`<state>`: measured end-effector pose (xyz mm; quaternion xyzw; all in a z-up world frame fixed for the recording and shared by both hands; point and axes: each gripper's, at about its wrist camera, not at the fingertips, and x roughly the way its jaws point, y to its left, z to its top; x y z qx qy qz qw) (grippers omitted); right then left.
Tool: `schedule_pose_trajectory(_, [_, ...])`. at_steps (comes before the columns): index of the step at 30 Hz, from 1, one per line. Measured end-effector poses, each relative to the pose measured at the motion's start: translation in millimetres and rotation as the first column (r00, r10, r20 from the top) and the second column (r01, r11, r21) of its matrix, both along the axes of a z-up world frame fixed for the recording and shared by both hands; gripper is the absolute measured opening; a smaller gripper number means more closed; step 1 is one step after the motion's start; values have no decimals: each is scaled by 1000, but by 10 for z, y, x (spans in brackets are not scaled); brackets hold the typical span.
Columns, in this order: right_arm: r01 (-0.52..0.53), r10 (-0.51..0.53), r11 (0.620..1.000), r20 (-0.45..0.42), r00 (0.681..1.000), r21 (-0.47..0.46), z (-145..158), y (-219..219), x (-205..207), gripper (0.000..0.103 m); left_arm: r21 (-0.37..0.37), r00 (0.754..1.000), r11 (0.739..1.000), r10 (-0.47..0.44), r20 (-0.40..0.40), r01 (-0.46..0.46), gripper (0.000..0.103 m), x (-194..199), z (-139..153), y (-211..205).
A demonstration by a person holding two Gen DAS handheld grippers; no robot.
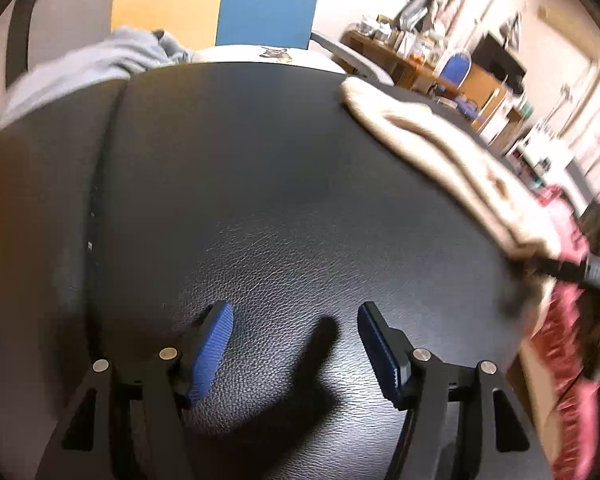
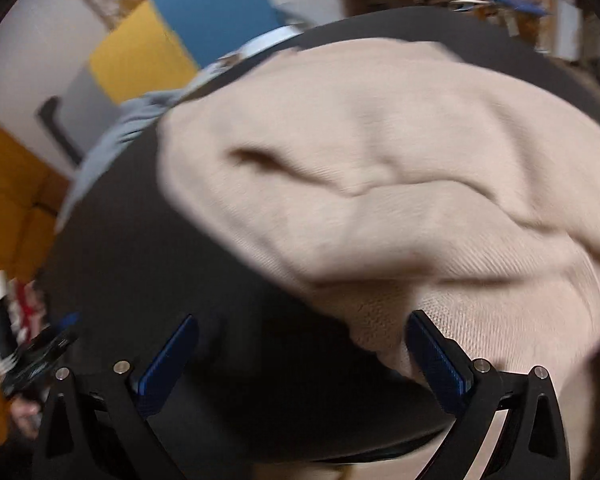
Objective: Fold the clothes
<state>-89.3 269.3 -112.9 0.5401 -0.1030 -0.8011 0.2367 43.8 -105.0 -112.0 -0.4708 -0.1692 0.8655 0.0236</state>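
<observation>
The left gripper (image 1: 296, 344), fingers released, hangs over bare black desk (image 1: 260, 200). A beige sweater (image 2: 380, 180) lies rumpled on the desk's right side, long axis running front to back. The right gripper (image 2: 300, 352), fingers spread, straddles its near edge, gripping nothing.

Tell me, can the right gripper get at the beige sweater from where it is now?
Probably yes. The right gripper is open over the black table, and the beige sweater has its near edge right by one fingertip. Nothing lies between them.
</observation>
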Motion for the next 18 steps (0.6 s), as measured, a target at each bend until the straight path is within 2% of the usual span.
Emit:
schedule_pose_trajectory(2, [-64,65,992,8,998,-105,-6,-269,143,103,114,1000,993,-11,-3,11,65,-24,24,-80])
schedule_pose_trajectory(3, [-96,107,974,40,993,-205,-34,-400,202,103,153,1000,988,-23,-4,24,64,-48,45,-89])
schedule_pose_trajectory(5, [-145,198,903,93,976,-405,-93,-660,318,103,167,998,984,-55,-21,58,63,-99,117,-38])
schedule_pose_trajectory(8, [-95,180,821,96,979,-564,-39,-738,421,103,144,988,979,-140,-63,148,63,-191,240,170])
schedule_pose_trajectory(11, [-78,127,847,57,990,-525,96,-600,516,103,118,972,967,-219,-84,228,63,-300,309,451])
schedule_pose_trajectory(13, [-48,63,895,20,998,-444,220,-461,542,103,114,963,958,-257,-77,264,63,-402,292,658])
schedule_pose_trajectory(16, [47,-69,970,-86,994,-237,431,-251,567,103,116,952,945,-300,-66,306,63,-510,248,947])
schedule_pose_trajectory(17, [79,-101,984,-133,986,-160,492,-196,580,103,100,948,944,-310,-63,316,63,-539,229,1048])
schedule_pose_trajectory(18, [102,-120,987,-153,981,-123,529,-93,593,103,85,946,943,-318,-55,322,63,-561,207,1127])
